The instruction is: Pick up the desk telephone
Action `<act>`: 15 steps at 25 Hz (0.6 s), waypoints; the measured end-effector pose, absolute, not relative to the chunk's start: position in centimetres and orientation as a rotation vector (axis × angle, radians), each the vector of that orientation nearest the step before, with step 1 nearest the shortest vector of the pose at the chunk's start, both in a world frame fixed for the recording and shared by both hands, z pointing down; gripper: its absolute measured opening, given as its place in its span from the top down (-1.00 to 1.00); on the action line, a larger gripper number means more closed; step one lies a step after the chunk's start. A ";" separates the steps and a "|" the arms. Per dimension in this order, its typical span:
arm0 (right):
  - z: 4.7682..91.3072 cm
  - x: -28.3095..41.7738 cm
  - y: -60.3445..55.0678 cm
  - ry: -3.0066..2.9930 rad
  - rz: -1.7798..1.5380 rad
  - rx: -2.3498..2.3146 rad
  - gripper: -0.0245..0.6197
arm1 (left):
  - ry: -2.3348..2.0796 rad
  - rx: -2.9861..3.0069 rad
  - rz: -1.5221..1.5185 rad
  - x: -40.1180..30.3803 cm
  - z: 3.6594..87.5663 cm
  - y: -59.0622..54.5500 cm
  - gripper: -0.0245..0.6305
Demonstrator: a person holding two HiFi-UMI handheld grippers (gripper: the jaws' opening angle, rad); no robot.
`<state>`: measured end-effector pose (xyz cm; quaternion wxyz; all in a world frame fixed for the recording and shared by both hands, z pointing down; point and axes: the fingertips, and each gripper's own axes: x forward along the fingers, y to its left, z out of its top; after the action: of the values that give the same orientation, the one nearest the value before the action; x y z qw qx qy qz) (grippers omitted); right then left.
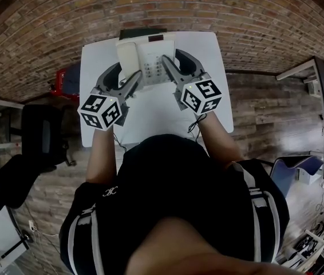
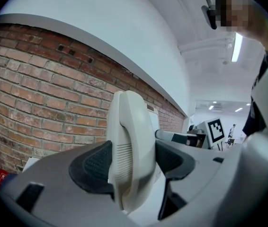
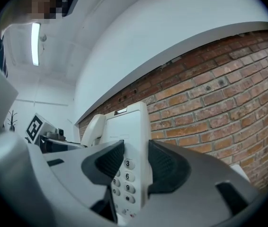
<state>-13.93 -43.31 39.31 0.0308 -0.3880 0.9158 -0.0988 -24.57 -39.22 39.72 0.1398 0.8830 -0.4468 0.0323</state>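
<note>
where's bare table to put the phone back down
The white table is bare right of the right claw and between the arms near the person. The far middle is crowded: the telephone, clamped by the left claw and right claw, with a dark object behind it.

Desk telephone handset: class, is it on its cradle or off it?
On it: the handset lies seated along the left side of the telephone, and the left gripper clamps it there.

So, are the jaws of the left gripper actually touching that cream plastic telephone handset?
Touching. The left gripper view shows the left gripper with both jaws pressed against the sides of the cream plastic telephone handset, no gap.
</note>
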 end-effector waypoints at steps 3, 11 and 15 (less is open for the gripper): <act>39.2 -13.9 -43.0 2.815 -0.301 -1.213 0.49 | -1.278 2.543 0.075 -24.6 39.8 -39.0 0.05; 39.8 -13.8 -42.8 2.814 -0.339 -1.219 0.49 | -1.293 2.547 0.110 -24.5 40.0 -38.8 0.05; 40.1 -13.9 -42.8 2.814 -0.356 -1.228 0.50 | -1.277 2.539 0.112 -24.6 40.3 -38.8 0.05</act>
<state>-13.94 -42.80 40.08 0.0255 -0.3972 0.9101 -0.1153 -24.64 -38.80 40.26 0.1480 0.8829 -0.4440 0.0391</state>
